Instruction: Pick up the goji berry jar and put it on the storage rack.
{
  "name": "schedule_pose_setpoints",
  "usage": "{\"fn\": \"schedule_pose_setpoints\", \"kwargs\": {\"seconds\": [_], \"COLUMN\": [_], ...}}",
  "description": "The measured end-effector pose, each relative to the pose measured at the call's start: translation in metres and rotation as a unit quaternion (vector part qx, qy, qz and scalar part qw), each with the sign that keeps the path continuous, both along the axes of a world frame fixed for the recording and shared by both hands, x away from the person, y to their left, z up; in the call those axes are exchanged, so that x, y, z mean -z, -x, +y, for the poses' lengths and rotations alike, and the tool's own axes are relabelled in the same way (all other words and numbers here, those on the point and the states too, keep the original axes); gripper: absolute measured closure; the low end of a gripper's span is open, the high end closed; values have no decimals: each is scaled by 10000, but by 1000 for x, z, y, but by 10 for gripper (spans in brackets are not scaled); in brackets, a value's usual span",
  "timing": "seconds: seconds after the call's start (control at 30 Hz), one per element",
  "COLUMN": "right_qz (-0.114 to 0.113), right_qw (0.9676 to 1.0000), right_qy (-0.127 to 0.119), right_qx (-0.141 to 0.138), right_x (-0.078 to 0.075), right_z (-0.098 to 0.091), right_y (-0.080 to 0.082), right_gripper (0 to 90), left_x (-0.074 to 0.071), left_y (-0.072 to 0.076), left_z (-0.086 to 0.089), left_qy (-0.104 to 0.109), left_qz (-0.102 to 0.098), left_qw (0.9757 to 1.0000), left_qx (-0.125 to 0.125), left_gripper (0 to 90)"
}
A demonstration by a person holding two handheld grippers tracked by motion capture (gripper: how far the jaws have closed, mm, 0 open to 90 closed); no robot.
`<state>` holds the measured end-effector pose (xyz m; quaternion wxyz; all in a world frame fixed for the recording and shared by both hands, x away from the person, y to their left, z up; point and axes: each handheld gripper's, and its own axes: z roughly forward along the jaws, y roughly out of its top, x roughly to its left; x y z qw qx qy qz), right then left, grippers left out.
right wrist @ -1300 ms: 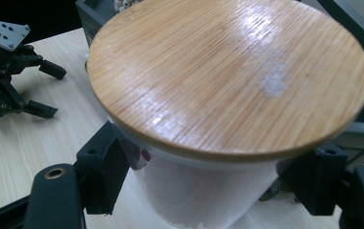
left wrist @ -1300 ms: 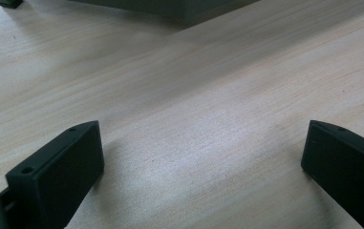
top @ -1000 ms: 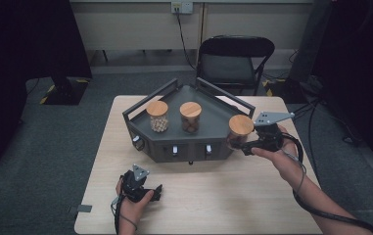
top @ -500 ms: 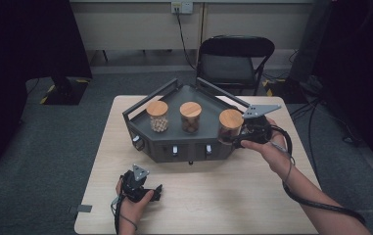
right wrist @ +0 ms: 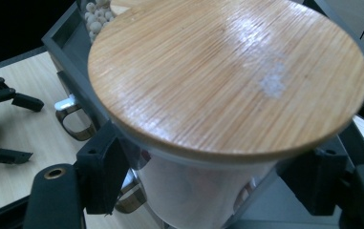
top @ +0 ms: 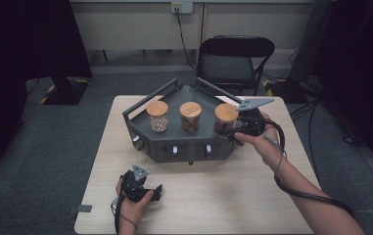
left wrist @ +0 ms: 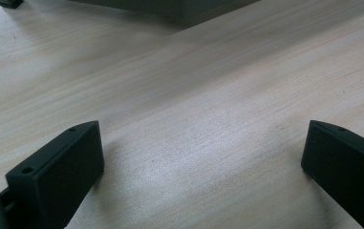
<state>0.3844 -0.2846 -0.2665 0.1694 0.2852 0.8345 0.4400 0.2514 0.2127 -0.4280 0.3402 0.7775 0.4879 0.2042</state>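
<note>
Since a second ago my right gripper [top: 230, 133] has carried the jar [top: 225, 119] leftward, over the right end of the dark tray [top: 184, 147]. Its jaws are closed on the glass body just under the bamboo lid [right wrist: 227, 76], one pad on each side. What fills this jar I can't quite make out; it looks dark. Beyond my grip stand the middle jar [top: 190, 116], with brownish contents, and the far jar [top: 157, 115], with pale round beads. My left gripper [top: 155, 192] rests on the table [top: 223, 196] near its front edge, jaws spread wide with nothing between them. Bare tabletop lies between it and the tray's front wall.
</note>
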Motion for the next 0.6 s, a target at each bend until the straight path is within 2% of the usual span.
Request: {"fn": "schedule_pose_setpoints", "kwargs": {"seconds": [0.6], "right_qz": [5], "right_qw": [9999], "right_qy": [9], "right_qx": [141], "right_x": [-2], "right_z": [12], "right_y": [-14], "right_gripper": [252], "left_x": [0], "left_y": [0], "left_z": [0], "left_qy": [0], "left_qz": [3], "left_qw": [10000], "left_qx": [1], "left_gripper": [0]}}
